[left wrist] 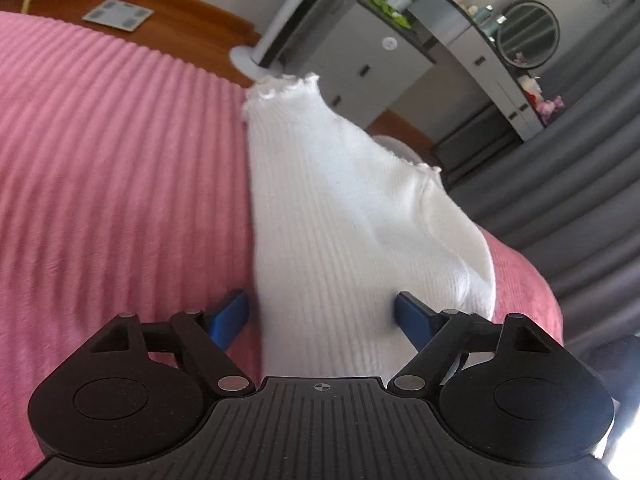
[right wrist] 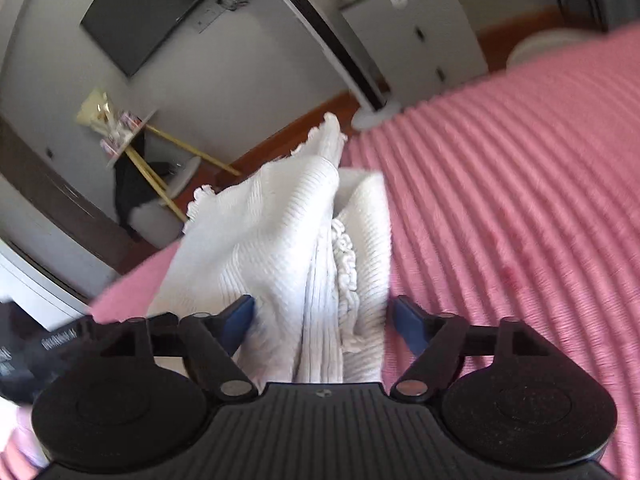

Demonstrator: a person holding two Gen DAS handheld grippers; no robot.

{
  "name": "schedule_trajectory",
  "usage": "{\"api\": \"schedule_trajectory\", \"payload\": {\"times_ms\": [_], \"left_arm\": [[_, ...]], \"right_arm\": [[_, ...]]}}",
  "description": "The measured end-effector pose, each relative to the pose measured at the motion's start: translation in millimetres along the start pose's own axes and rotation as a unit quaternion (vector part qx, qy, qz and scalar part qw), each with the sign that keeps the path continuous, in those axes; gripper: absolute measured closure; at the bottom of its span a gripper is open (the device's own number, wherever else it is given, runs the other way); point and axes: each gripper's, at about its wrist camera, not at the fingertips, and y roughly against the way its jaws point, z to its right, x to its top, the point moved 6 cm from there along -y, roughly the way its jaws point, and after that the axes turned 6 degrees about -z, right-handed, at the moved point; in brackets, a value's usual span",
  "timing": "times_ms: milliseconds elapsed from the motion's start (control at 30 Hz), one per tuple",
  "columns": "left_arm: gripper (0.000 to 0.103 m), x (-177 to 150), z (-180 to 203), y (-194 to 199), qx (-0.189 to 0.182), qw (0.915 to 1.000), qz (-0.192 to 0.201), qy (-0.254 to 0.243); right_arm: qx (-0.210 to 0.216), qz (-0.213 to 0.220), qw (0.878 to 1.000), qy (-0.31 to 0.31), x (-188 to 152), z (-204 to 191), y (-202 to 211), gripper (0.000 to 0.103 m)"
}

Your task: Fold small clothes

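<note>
Left wrist view is showing a white ribbed garment with a frilled hem lying on the pink ribbed bedspread, near the edge of the bed, and it is running lengthwise from the left gripper away toward the room. That gripper's blue fingers are standing wide apart, one on each side of the cloth, and the pads are not pinching it; the near fold is simply sitting between them. Right wrist view is giving the same piece bunched into loose pleats, one frilled edge tucked inward, with the right gripper straddling it, fingers likewise spread and pressing on nothing. I am judging that the garment is lying flat on the bed so the soft surface can carry it while both tools are lining up at its near end for a fresh pinch on the edge.
</note>
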Motion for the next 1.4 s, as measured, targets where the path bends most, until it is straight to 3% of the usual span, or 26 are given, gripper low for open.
{"api": "schedule_trajectory", "payload": {"times_ms": [67, 100, 233, 367, 600, 733, 800, 867, 1000, 1133, 1300, 1333, 1400], "left_arm": [[0.023, 1.4, 3.2, -9.0, 0.0, 1.0, -0.009, -0.004], [0.024, 2.3, 6.2, -13.6, 0.001, 0.9999, -0.01, -0.008], [0.048, 3.9, 8.2, -14.9, 0.006, 1.0, -0.003, 0.0], [0.056, -0.4, 19.7, 11.5, 0.001, 0.9996, 0.017, -0.024], [0.056, -31.7, 20.7, 96.7, 0.022, 0.9967, 0.057, -0.054], [0.053, -74.2, 3.9, 124.3, 0.069, 0.9923, 0.07, -0.075], [0.046, -93.6, -10.6, 119.6, 0.107, 0.9908, 0.054, -0.064], [0.035, -113.4, -22.7, 121.2, 0.157, 0.9847, 0.047, -0.059], [0.018, -161.6, -12.4, 164.1, 0.172, 0.975, 0.117, -0.078], [0.018, -202.0, -8.2, 166.1, 0.174, 0.9736, 0.109, -0.1], [0.027, -209.8, -26.0, 142.8, 0.215, 0.9677, 0.099, -0.087], [0.028, -209.0, -27.1, 141.9, 0.217, 0.9674, 0.105, -0.077], [0.028, -205.6, -31.2, 142.7, 0.227, 0.9648, 0.116, -0.065]], "right_arm": [[0.016, 0.001, 1.0, -0.008, 3.6, -0.2, -5.2, 0.028], [0.018, 0.0, 1.0, -0.007, 4.5, -2.1, -8.8, 0.034], [0.015, 0.005, 1.0, 0.003, 0.7, -11.5, -15.3, 0.052], [0.018, 0.026, 0.999, 0.029, -5.2, -37.7, 1.7, 0.059], [0.082, 0.028, 0.995, 0.047, -40.6, -92.9, 30.0, 0.059], [0.085, 0.006, 0.995, 0.051, -77.2, -106.1, 28.0, 0.059], [0.069, 0.001, 0.996, 0.062, -98.0, -110.2, 22.2, 0.05], [0.046, -0.007, 0.999, 0.025, -117.3, -98.2, 20.2, 0.046], [0.049, 0.035, 0.998, -0.024, -141.6, -90.2, 66.7, 0.045], [0.063, 0.038, 0.997, -0.021, -176.3, -97.3, 97.9, 0.043], [0.055, -0.004, 0.998, -0.035, -199.9, -99.4, 78.3, 0.045], [0.057, -0.008, 0.997, -0.044, -200.5, -98.0, 72.9, 0.047], [0.067, -0.018, 0.995, -0.069, -202.0, -95.3, 62.5, 0.061]]}}
